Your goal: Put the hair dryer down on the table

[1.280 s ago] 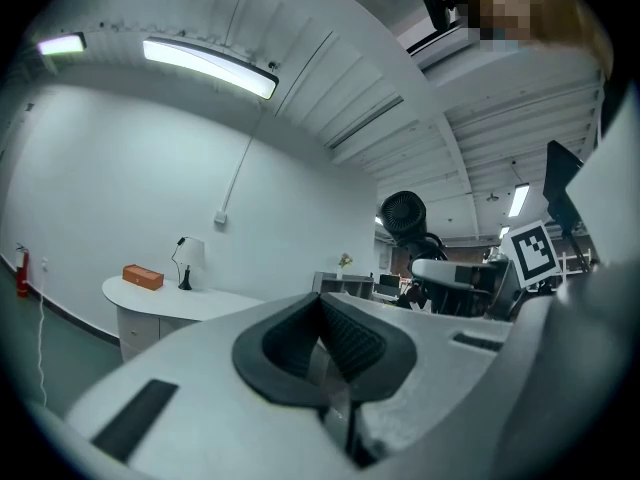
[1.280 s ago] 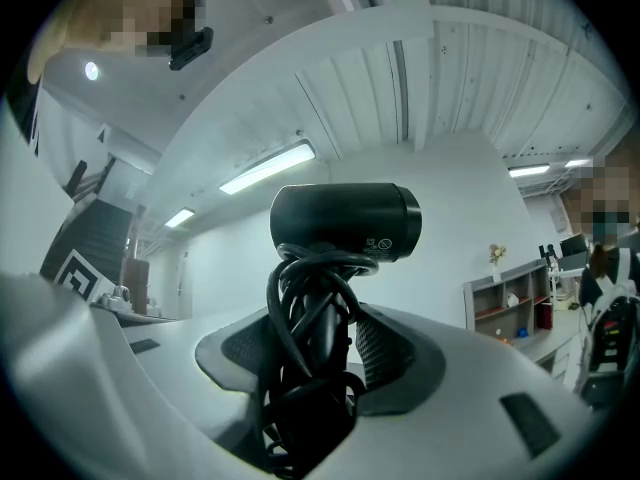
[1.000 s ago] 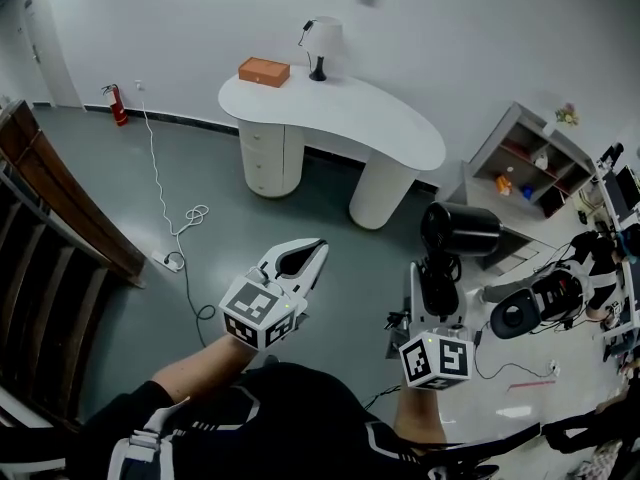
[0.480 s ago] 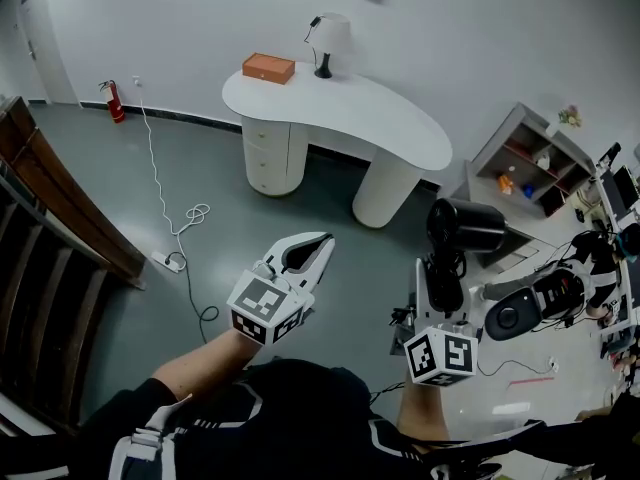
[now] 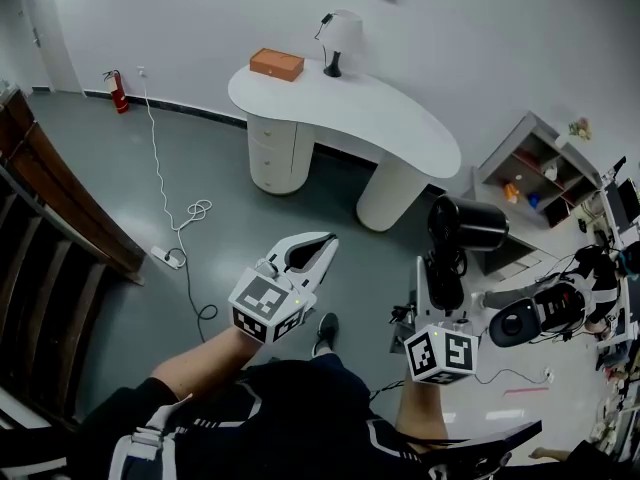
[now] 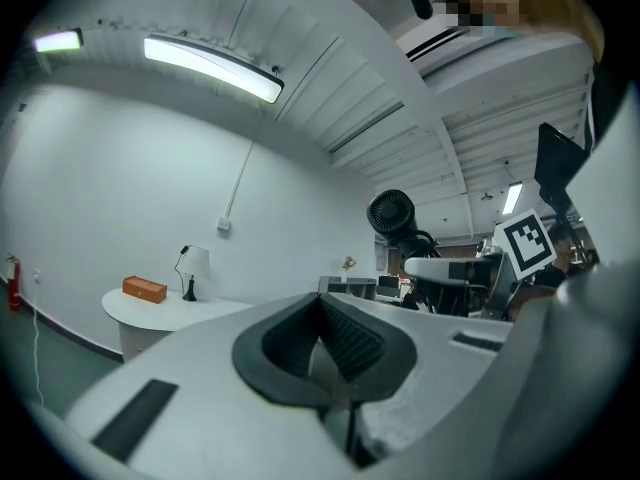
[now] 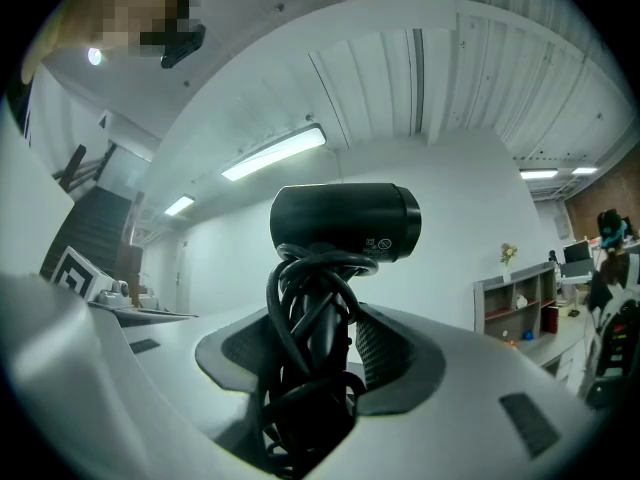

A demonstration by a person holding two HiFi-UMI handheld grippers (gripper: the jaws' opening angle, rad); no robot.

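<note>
- The right gripper [image 7: 320,368] is clamped on the handle of the dryer [image 7: 345,223], over the cord [image 7: 305,308] wound round that handle. The pads seem to press partly on cord loops, so the handle could twist or slide if a loop shifts.
- The dryer stands upright with its heavy barrel above the jaws. A quick swing or a tilt on the way could tip it over in the grip.
- The left gripper [image 5: 305,258] is closed and empty. It hangs beside the right one and gives the dryer no support.
- The bench [image 5: 400,133] is well apart, across open floor. A cable [image 5: 160,183] lies on the floor to the left, so a step that way risks a trip.
- On the bench a lamp [image 5: 340,38] and a box [image 5: 277,64] stand at the far end. Setting down there could knock them, whereas the near end is bare.
- Against the earlier frame, the bench sits a little lower and further right in the head view.
- A shoe [image 5: 323,330] now shows under the left gripper.
- Both grippers keep their pose, and the dryer stays upright in the same hold.
</note>
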